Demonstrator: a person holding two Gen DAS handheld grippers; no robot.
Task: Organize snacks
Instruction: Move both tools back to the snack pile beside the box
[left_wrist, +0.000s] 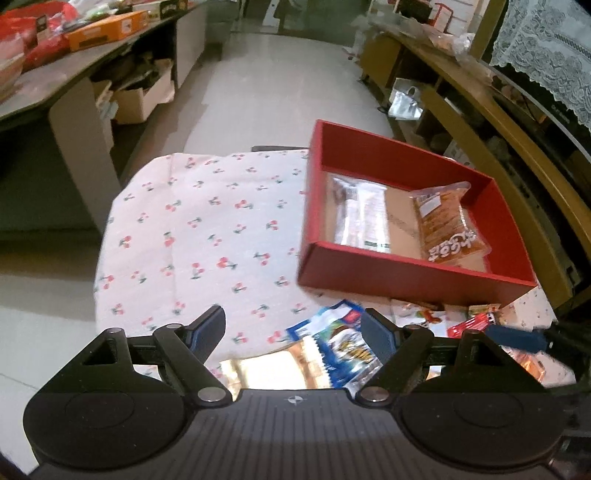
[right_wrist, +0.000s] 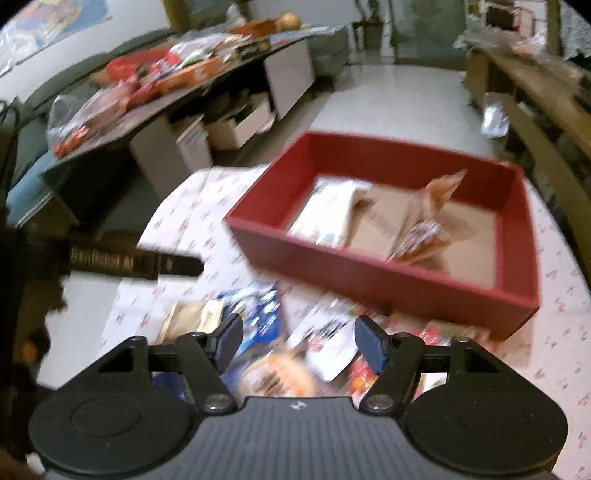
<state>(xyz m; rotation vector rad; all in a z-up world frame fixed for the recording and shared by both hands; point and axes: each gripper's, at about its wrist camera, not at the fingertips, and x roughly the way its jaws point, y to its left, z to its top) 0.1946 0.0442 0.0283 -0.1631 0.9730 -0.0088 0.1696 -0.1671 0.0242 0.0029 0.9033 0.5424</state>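
Snacks (right_wrist: 273, 354) blurred (labels unreadable), left claw (left_wrist: 295, 332) spread, right claw (right_wrist: 298, 343) spread, both empty.

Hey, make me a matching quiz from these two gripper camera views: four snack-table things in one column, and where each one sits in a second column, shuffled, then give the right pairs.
Things
1. red cardboard box
2. clear silver-white snack packet
3. orange cracker bag
4. blue and white snack pouch

Places
A. inside the box, towards its right
B. loose on the cloth, in front of the box
C. on the cherry-print tablecloth, at its right
D. inside the box, towards its left

Pairs: 1-C, 2-D, 3-A, 4-B
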